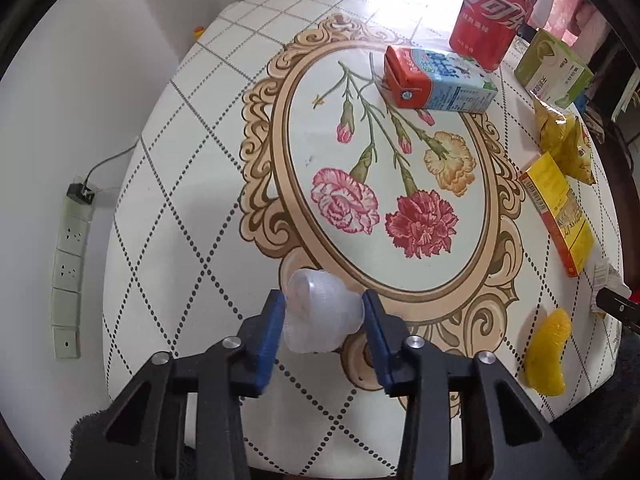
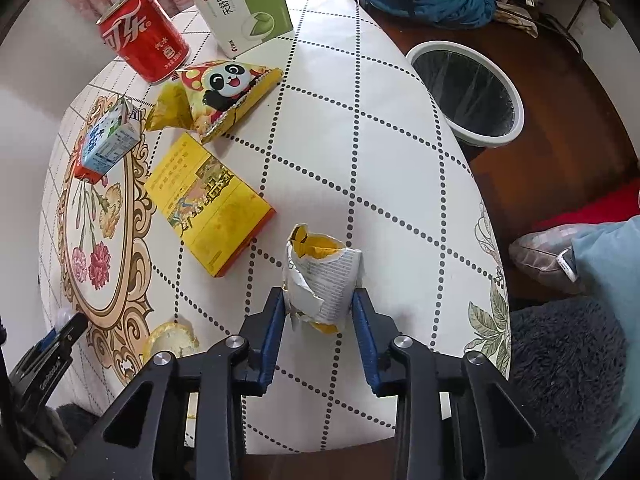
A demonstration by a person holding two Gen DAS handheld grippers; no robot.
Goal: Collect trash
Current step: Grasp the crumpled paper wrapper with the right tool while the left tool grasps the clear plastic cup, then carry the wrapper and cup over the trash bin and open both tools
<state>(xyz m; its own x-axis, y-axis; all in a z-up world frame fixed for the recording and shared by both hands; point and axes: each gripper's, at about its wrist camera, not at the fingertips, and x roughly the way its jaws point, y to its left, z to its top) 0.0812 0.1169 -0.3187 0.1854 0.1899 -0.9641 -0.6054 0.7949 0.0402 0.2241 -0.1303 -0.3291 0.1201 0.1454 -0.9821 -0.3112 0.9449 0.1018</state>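
My left gripper is shut on a clear plastic cup, held on its side just above the near edge of the table. In the right wrist view my right gripper is shut on a torn white and yellow wrapper over the table's near right part. More trash lies on the table: a red cola can, a milk carton, a green and white box, a panda snack bag, a yellow box and a yellow jelly cup.
A white-rimmed bin with a black liner stands on the dark floor past the table's right edge. A person's blue sleeve and a grey rug are at the near right. A power strip hangs on the left wall.
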